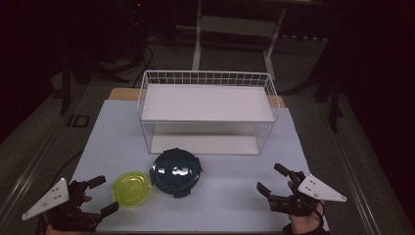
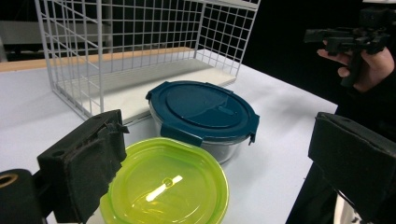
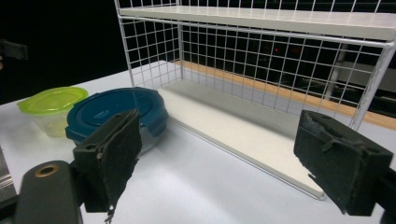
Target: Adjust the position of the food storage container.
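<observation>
Take the wire rack [image 1: 208, 110] as your landmark: it stands at the far middle of the table [image 1: 230, 196], its open front turned toward you, both white shelves bare. That reads as a place ready to take the two containers, which is likely why they sit just in front of it and not off to a side.

The blue-lidded tub [image 1: 175, 171] rests right before the rack's lower shelf, near its left half. The yellow-lidded tub [image 1: 131, 188] stands just beside it, on your side and further left, their rims close or touching; from the high view you cannot tell which.

Your left gripper [image 1: 100, 196] sits in front of the rack's left corner, next to the yellow-lidded tub, jaws spread wide and empty, lined up as if to take that tub first. Your right gripper [image 1: 272, 180] hangs out before the rack's right corner, jaws also spread, holding nothing, well apart from both tubs.

The tabletop is pale, smooth and matt, with a wooden edge showing behind the rack. Beyond it the room is dark, with grey floor, cables and a table frame.
</observation>
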`<state>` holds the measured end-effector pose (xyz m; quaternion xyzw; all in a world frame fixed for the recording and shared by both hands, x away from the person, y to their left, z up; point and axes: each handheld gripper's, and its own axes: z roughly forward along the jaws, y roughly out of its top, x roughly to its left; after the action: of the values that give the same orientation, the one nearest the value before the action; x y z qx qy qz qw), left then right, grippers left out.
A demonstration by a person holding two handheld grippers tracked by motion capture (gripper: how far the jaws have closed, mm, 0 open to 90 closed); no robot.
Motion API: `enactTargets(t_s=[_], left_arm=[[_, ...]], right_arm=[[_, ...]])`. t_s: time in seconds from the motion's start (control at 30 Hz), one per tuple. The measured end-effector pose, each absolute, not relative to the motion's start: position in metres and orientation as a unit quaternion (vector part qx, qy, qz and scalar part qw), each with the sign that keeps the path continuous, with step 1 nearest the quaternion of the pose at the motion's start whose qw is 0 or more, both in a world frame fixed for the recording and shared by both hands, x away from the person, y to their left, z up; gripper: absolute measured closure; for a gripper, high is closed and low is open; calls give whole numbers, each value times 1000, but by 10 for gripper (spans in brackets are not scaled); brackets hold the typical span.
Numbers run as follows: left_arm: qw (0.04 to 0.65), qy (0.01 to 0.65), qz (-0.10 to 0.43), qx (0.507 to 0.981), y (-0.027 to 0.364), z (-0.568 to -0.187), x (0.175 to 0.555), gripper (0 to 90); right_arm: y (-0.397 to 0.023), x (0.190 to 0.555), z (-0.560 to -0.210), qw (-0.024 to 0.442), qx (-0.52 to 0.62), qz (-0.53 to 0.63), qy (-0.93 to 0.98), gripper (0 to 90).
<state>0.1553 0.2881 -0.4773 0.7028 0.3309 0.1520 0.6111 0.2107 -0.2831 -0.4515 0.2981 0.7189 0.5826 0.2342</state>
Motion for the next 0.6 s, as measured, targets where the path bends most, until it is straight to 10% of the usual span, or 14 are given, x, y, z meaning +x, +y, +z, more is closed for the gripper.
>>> enactTargets(t_s=[0.6], left_arm=[[598,287,156,732,285,-441,169,194]], right_arm=[[-282,207,-449,232,305,588,712,143]])
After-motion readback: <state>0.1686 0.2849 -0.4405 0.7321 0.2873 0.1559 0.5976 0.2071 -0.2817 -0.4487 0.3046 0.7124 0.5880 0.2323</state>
